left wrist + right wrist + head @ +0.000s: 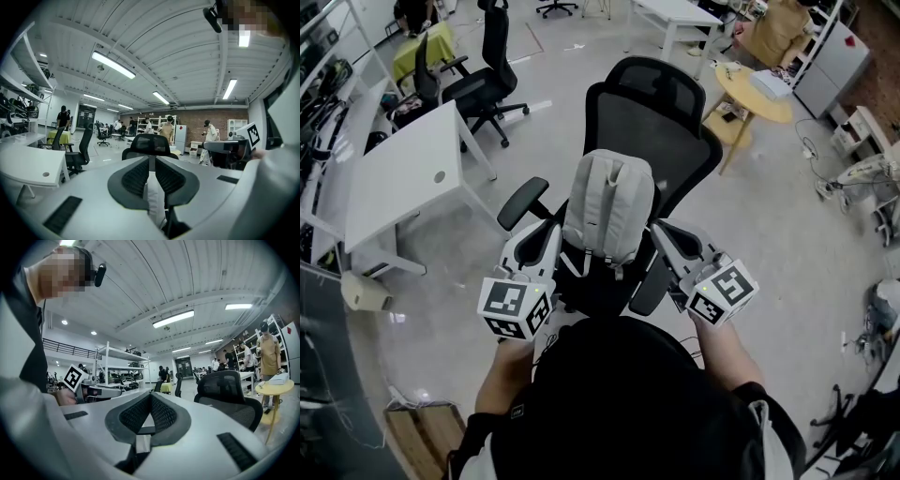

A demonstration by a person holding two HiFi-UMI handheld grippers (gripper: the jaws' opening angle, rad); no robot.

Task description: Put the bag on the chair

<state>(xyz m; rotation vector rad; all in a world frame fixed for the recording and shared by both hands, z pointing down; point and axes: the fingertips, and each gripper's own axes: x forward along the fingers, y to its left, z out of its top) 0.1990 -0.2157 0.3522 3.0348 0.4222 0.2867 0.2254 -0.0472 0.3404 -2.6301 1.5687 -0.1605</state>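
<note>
Bag upright before chair back — flanked by both grippers. Left gripper clamped on its pale strap; right gripper clamped on another strap.

Bright overhead strip lights; soft shadows; fisheye warp, dark vignetted corners.
</note>
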